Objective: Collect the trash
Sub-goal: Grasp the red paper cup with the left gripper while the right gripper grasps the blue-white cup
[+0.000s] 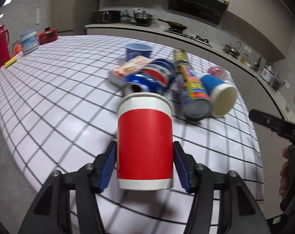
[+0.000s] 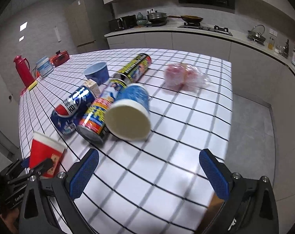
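My left gripper is shut on a red paper cup, its blue pads pressing both sides; the cup stands upright above the checked table. In the right wrist view the same cup shows at lower left. My right gripper is open over the table's near part, with nothing between its fingers. Beyond lies a pile: a blue paper cup on its side, two printed cans, a crushed blue soda can, a blue bowl, a small carton and a pink plastic bag.
A red flask, a white tub, a red appliance and a yellow sponge line the table's far left edge. The table's right edge drops to grey floor. A kitchen counter runs behind.
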